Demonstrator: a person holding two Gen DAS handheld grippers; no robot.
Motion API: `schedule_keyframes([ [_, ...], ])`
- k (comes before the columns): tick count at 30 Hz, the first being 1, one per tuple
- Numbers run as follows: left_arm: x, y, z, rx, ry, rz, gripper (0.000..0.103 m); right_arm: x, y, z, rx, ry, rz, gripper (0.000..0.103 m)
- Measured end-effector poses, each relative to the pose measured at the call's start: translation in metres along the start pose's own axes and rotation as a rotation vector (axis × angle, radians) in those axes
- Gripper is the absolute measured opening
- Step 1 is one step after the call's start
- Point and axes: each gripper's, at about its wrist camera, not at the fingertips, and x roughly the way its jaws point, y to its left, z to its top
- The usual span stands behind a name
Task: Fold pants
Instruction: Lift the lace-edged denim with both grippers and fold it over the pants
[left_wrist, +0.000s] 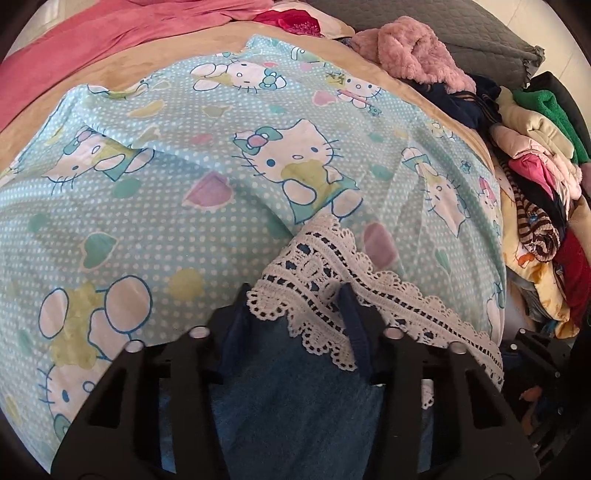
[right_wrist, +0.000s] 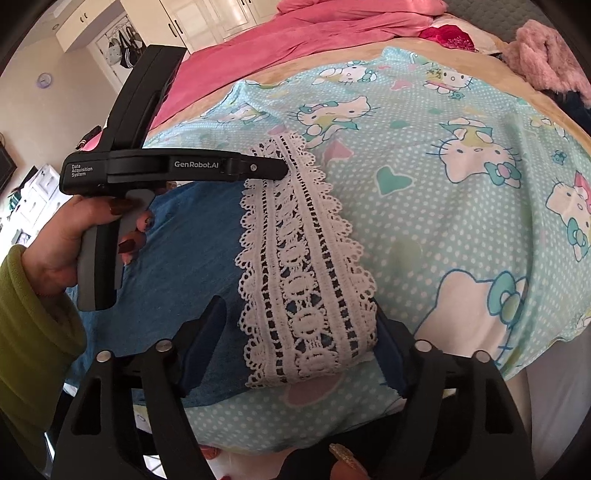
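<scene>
A: What has the left gripper (left_wrist: 295, 314) got?
B: Its jaws are narrowed on the white lace hem (left_wrist: 332, 295) of the blue pants (left_wrist: 295, 398), low in the frame's centre.
A: And the right gripper (right_wrist: 299, 332)?
B: Wider; the same lace hem sits between its fingers, but I cannot tell whether the pads press it.
A: Where do the pants lie?
B: On the cartoon-cat sheet (left_wrist: 184, 206) over the bed. A clothes pile (left_wrist: 535, 177) fills the right edge.
</scene>
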Motion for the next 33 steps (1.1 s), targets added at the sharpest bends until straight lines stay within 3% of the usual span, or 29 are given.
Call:
schedule_keyframes([
  [2,-0.003,0.003,-0.002,-0.015,-0.005,-0.003,0.024,-0.001,0.001,-0.001,-0.005,-0.005,0.010,0.047],
  [4,-0.006,0.004,-0.004,-0.015,-0.015,-0.003,0.020,-0.001,0.003,-0.001,-0.014,-0.006,0.046,0.038],
  [9,-0.016,0.007,-0.007,-0.055,-0.056,-0.028,0.016,-0.004,0.005,-0.001,-0.021,-0.022,0.141,0.028],
  [15,-0.050,0.011,-0.012,-0.083,-0.138,-0.065,0.016,-0.021,0.016,0.000,-0.062,-0.106,0.234,0.028],
  [23,-0.105,0.022,-0.032,-0.097,-0.232,-0.097,0.016,-0.053,0.077,-0.008,-0.311,-0.239,0.207,0.027],
  [28,-0.130,0.040,-0.055,-0.141,-0.274,-0.078,0.018,-0.047,0.124,-0.009,-0.459,-0.235,0.189,0.028],
  [33,-0.147,0.074,-0.091,-0.275,-0.292,0.000,0.022,-0.016,0.168,-0.023,-0.606,-0.169,0.178,0.028],
])
